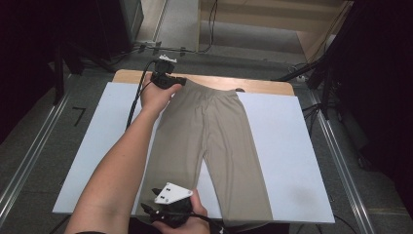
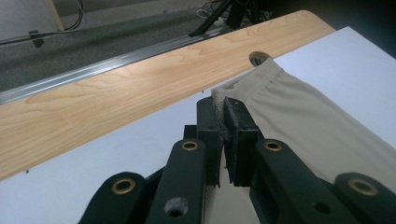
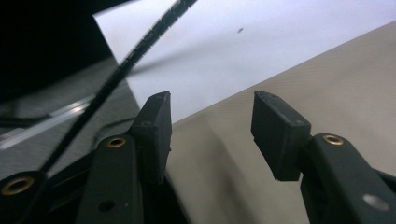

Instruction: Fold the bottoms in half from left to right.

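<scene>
One pair of beige knit trousers [image 1: 209, 141] lies flat on the white rectangular sheet [image 1: 282, 146] covering the light wooden table [image 1: 263, 87], waistband toward twelve o'clock, both legs running to the six o'clock edge. The left gripper [image 2: 223, 122], at eleven o'clock, has its jaws pinched tight on the waistband's corner. The right gripper [image 3: 210, 130], at six o'clock over the left leg's hem, has its jaws spread wide, holding nothing. Bare sheet lies open at three and nine o'clock; a strip of wood shows beyond the waistband.
</scene>
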A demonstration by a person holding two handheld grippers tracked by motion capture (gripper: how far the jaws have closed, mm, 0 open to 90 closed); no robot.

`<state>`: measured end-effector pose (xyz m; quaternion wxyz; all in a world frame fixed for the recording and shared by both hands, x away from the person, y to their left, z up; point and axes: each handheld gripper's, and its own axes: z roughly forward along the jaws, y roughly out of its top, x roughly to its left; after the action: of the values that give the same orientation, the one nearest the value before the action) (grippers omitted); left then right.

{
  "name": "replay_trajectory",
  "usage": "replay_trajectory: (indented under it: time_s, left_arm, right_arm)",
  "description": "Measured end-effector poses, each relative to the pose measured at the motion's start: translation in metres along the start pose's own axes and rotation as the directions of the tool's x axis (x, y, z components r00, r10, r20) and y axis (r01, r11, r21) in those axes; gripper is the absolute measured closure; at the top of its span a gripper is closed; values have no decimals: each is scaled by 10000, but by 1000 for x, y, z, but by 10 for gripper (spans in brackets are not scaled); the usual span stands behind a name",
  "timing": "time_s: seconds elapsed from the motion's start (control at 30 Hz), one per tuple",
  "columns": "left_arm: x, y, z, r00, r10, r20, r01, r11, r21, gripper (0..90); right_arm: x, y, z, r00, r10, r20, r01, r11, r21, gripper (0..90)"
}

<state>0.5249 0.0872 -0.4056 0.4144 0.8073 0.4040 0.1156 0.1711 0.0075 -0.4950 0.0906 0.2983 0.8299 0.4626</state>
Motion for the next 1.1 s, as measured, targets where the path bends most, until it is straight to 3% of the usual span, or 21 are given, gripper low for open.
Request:
replay_trajectory:
  time_s: [0.07,0.33,0.43,0.53,0.57,0.63,0.8,0.83,0.93,1.1]
  left_arm:
    - [1,-1,0,9999,109,-42,-109,9999,112,866]
    - [6,-7,0,10000,-2,35,2,9999,104,865]
    - [9,-10,1,9999,-9,102,7,9999,143,864]
    - [11,-13,1,9999,-49,126,47,9998,193,864]
    - [11,-13,1,9999,-16,138,12,9997,257,864]
    - [11,-13,1,9999,-16,115,13,9997,225,864]
    - [11,-12,0,9999,-137,73,137,9999,100,864]
    - [11,-12,0,9999,-130,43,130,9999,46,864]
    - [12,-13,0,9999,-125,19,125,9999,53,864]
    - [11,-11,1,9997,-220,-55,220,9997,-101,864]
  right_arm:
    - [6,-1,11,9992,-172,374,170,9998,37,488]
    - [20,-5,42,9975,-488,511,444,9955,840,493]
    - [23,-5,43,9924,-754,971,661,9932,963,563]
    - [23,-2,42,9914,-465,1227,313,9919,1228,718]
    - [22,-1,41,9919,-356,1216,190,9906,1352,777]
    - [19,0,40,9943,-514,929,372,9882,1485,877]
    - [14,-2,37,9975,-426,569,348,9907,1315,889]
    - [8,-7,27,9994,-206,273,176,9942,1059,889]
    - [2,-10,6,9999,-60,147,51,9983,587,889]
    - [-5,-13,-37,9987,-385,330,386,9992,-41,889]
